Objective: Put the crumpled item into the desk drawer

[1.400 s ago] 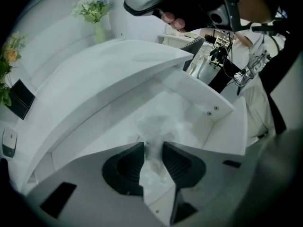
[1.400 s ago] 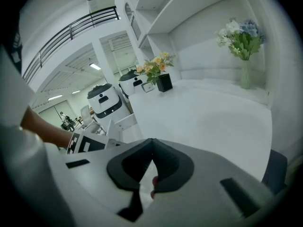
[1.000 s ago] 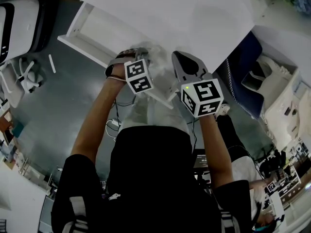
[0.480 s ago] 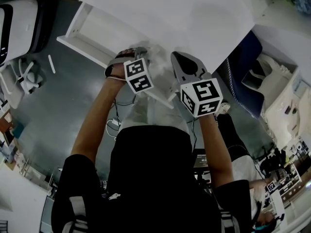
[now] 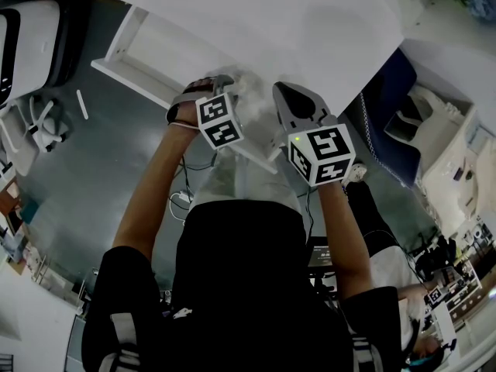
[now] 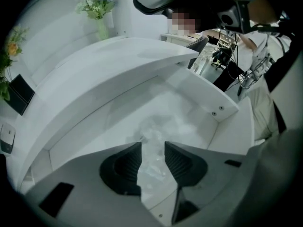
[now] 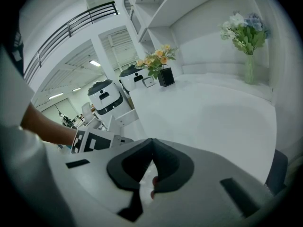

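Two grippers unmoved; left gripper (image 6: 152, 146) opening around crumpled item (image 6: 154, 130) in drawer (image 6: 209, 104); right gripper (image 7: 152, 144) pressed together.

Crumpled item (image 6: 154, 137) in drawer (image 6: 206, 96), under desktop (image 6: 109, 65)

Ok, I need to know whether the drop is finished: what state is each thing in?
Desk drawer: pulled open.
Crumpled item: inside the drawer, between the left jaws.
Left hand-held gripper: jaws opening, pads not pressing the item.
Right hand-held gripper: shut, empty.
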A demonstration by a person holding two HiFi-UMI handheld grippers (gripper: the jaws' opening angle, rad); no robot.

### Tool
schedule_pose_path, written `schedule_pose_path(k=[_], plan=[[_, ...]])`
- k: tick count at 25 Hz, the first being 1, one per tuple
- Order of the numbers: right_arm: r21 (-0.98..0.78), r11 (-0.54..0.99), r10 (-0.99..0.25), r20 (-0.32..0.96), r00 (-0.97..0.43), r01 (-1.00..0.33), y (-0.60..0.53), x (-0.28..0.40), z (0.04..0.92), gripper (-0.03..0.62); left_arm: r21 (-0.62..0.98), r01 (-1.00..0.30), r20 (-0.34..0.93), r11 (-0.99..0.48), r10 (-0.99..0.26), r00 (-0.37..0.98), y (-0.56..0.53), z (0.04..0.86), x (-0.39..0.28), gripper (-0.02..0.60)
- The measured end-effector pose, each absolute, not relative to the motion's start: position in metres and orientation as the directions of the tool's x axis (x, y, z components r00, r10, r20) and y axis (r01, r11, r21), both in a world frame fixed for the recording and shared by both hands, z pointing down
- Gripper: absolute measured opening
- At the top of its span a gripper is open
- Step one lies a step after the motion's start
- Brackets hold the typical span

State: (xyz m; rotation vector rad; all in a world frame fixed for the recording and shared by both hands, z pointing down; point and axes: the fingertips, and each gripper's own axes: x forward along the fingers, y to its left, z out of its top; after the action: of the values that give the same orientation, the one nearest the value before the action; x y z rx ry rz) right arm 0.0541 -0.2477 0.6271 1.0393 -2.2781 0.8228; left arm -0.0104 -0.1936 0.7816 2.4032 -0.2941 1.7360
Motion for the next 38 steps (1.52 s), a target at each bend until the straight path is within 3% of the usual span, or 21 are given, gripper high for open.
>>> schedule_pose_path(k=[8,19,38], plan=[[-0.308,0.53,-0.493,0.647,-0.582,-0.79,-0.247,0.053,0.621,-0.003,0.021,-0.274,0.939,-0.962,-0.075,0.337,-0.196,0.774,-0.011,0.135],[-0.29,0.538,-0.496,0.651,-0.575,-0.792,-0.242,0.054,0.609,-0.003,-0.049,-0.373,0.902,-0.927,-0.202,0.382,-0.217,0.74,-0.015,0.031],[-0.188,0.56,-0.577,0.61,-0.543,-0.807,-0.241,0.056,0.551,-0.003,-0.042,-0.598,0.772,-0.801,-0.406,0.489,-0.238,0.637,-0.031,0.006]])
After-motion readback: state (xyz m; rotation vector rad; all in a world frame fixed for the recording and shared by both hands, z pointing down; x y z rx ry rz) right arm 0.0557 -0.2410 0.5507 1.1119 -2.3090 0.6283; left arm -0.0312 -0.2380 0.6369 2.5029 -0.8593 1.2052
